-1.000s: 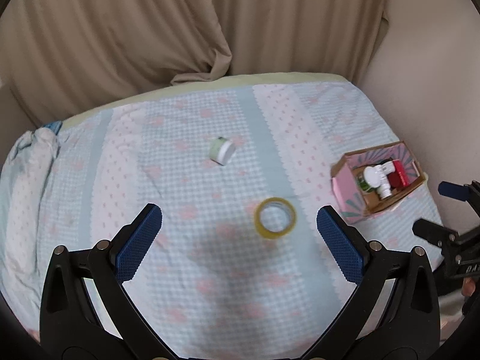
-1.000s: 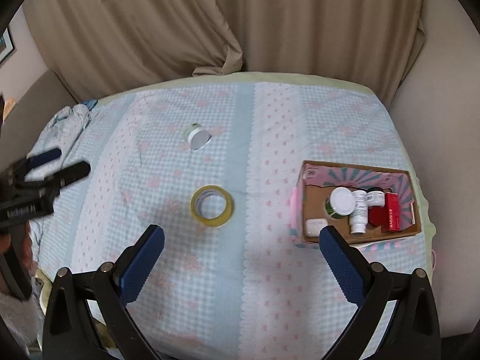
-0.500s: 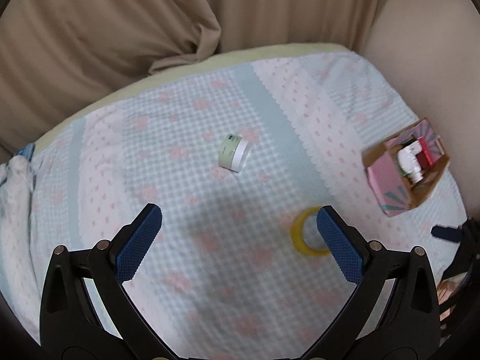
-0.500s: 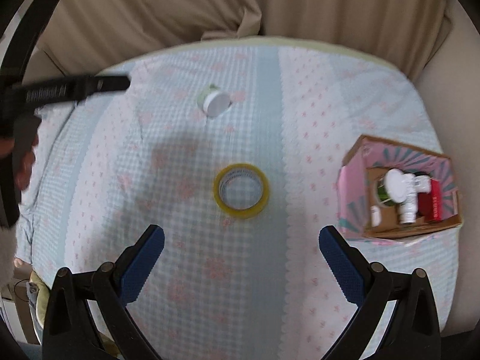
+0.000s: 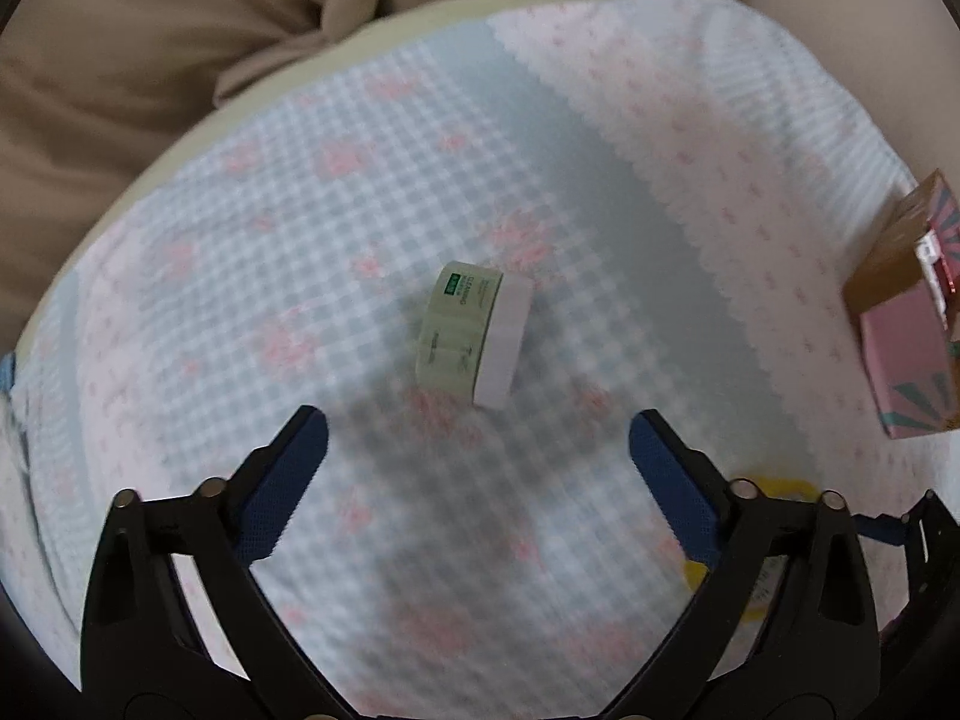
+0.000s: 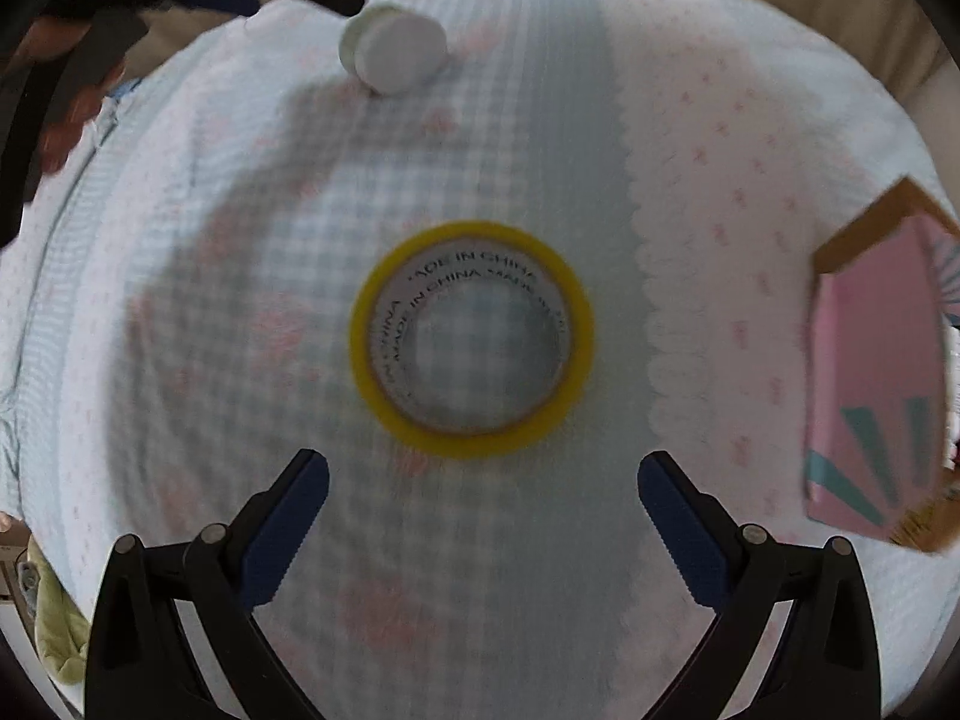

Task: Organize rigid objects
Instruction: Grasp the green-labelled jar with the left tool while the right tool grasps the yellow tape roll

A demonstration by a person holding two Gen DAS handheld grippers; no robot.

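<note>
A small green jar with a white lid (image 5: 474, 339) lies on its side on the checked cloth, just ahead of my open, empty left gripper (image 5: 477, 438). It also shows in the right wrist view (image 6: 393, 48) at the top. A yellow tape roll (image 6: 472, 337) lies flat just ahead of my open, empty right gripper (image 6: 483, 480); its edge shows in the left wrist view (image 5: 780, 489) behind the right finger. A pink cardboard box (image 6: 873, 372) stands at the right; it also shows in the left wrist view (image 5: 906, 324).
The blue and pink checked cloth (image 5: 540, 150) covers a rounded surface. Beige curtain (image 5: 150, 48) hangs behind it. My left gripper and the hand on it (image 6: 90, 48) sit at the right wrist view's top left. A wall (image 5: 870, 12) lies to the right.
Both grippers have moved down and forward. The left one has closed in on the jar, the right one on the tape roll. Both stay open.
</note>
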